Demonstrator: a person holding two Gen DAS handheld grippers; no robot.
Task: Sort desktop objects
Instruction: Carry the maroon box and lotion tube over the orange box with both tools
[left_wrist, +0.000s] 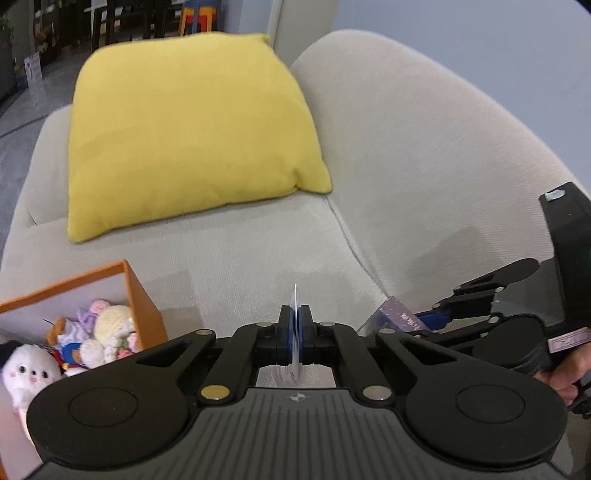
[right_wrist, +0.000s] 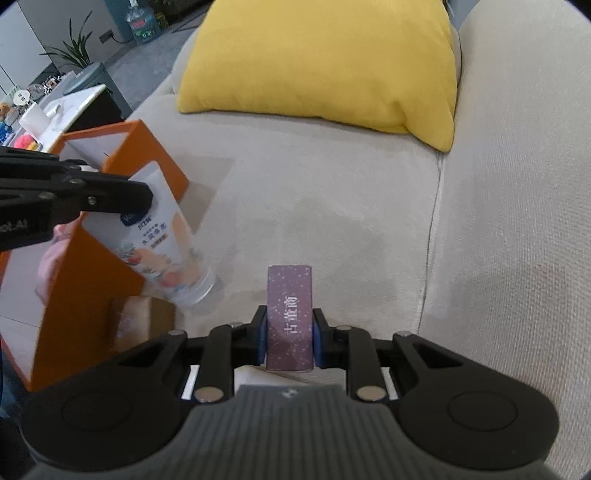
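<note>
A pale beige sofa (right_wrist: 332, 206) carries everything here, with a yellow cushion (right_wrist: 325, 62) toward its back and an office floor with plants beyond its left edge. At the sofa's front left edge stands an orange box (right_wrist: 159, 166), open at the top; the left wrist view shows plush toys (left_wrist: 74, 343) already lying inside it.

The left gripper (left_wrist: 295, 332) has its fingers pressed onto the flat crimped end of a white cosmetic tube (right_wrist: 166, 243), which hangs cap-down beside the box's near wall, not yet inside. The right gripper (right_wrist: 290, 336) pinches a purple carton (right_wrist: 290, 314) with white lettering between its fingers, held above the seat near the front edge.

As a judgement, sorting is partway: the toys are in, while the tube and the carton are both in the fingers and have yet to be placed.

Much of the box interior is cut off or screened by the left gripper. A brownish shape (right_wrist: 140, 325) beside the box's base is too blurred to identify. The print on the tube is largely unreadable.
</note>
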